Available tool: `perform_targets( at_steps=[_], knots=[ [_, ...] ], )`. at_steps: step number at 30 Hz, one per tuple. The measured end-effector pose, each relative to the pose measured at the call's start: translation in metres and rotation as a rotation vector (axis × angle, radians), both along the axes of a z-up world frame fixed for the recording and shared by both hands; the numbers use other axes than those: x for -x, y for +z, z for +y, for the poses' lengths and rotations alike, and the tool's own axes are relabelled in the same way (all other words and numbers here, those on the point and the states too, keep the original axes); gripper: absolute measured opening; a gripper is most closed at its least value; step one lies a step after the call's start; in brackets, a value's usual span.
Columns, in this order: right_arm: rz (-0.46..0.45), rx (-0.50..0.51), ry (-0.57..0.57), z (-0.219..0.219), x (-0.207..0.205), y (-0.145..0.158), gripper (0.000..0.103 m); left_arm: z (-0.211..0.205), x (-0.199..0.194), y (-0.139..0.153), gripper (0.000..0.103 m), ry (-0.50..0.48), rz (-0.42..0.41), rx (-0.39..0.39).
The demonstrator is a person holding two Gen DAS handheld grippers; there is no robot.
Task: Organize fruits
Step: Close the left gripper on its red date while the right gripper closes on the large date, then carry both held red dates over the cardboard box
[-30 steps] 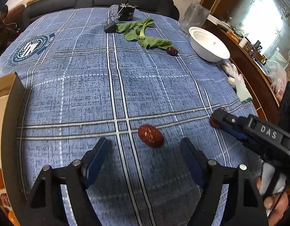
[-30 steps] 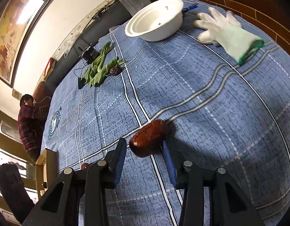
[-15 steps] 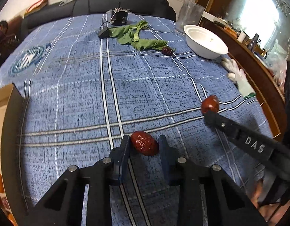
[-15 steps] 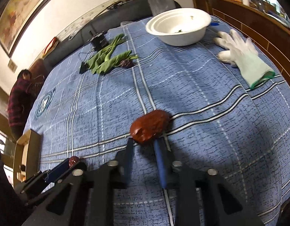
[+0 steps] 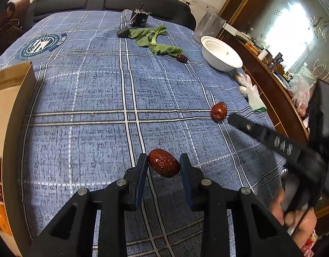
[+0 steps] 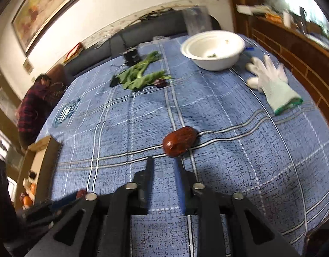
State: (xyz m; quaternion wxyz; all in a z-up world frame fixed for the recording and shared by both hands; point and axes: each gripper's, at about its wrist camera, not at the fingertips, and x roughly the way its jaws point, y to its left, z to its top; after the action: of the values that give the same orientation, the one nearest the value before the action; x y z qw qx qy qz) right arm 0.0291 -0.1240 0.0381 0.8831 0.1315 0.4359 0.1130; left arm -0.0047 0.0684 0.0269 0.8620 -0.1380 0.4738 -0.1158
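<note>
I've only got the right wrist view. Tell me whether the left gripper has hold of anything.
Observer: Yes. In the left wrist view, the left gripper is shut on a wrinkled red date, with both pads against it.
Operator: Now tell me how my right gripper looks from that side.
Observer: The right gripper has its jaws opening with nothing between them. Its tip is right beside the second date, which lies on the tablecloth. I cannot tell whether the tip touches it.
</note>
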Motion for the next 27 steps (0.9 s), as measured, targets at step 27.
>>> perform_targets(
  at_steps=[27],
  knots=[
    [0.008,0.036,-0.025,0.007,0.026,-0.002,0.035,0.006,0.046,0.006,0.029,-0.019,-0.006,0.053]
  ],
)
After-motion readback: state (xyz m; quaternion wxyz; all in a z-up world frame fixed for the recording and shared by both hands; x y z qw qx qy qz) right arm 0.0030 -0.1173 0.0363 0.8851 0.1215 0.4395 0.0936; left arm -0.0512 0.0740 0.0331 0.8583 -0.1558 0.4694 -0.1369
